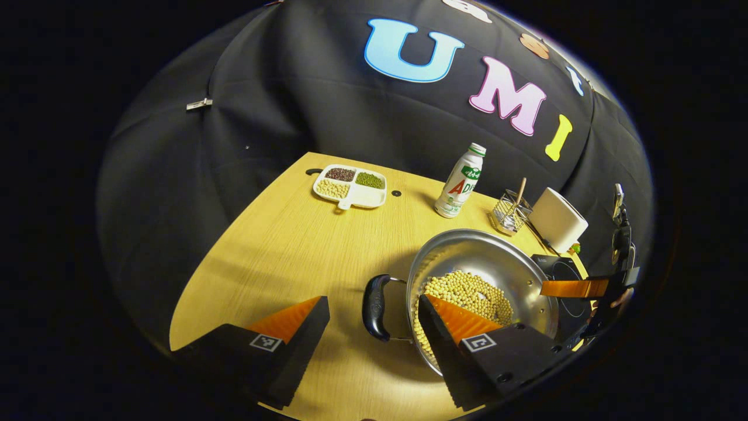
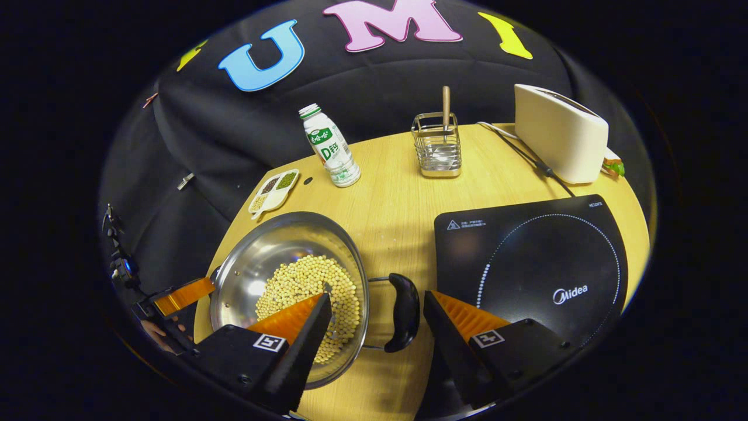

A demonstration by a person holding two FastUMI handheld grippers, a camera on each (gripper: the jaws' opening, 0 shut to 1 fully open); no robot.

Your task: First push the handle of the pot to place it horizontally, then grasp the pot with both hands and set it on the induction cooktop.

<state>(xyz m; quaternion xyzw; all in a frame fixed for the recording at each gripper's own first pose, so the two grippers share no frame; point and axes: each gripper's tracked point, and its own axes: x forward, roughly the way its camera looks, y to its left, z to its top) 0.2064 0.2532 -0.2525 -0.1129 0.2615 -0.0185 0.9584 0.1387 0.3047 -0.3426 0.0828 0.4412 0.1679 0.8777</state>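
Note:
A steel pot point(image 1: 485, 257) holding soybeans stands on the wooden table point(image 1: 280, 245), just beside the black induction cooktop point(image 2: 526, 257). My left gripper point(image 1: 373, 299) is open and straddles the pot's black left handle point(image 1: 374, 307), one finger over the beans and one over the table. In the right gripper view the pot point(image 2: 274, 245) is at the left. My right gripper point(image 2: 377, 296) is open around the other black handle point(image 2: 404, 313), with one finger over the beans and the other above the cooktop's edge. Neither gripper presses on a handle.
At the back of the table stand a divided dish of beans point(image 1: 349, 186), a white drink bottle point(image 2: 330, 146), a wire holder with a wooden utensil point(image 2: 437, 149) and a white toaster point(image 2: 558, 137) with its cord. A finger of the right gripper point(image 1: 575, 288) shows beyond the pot.

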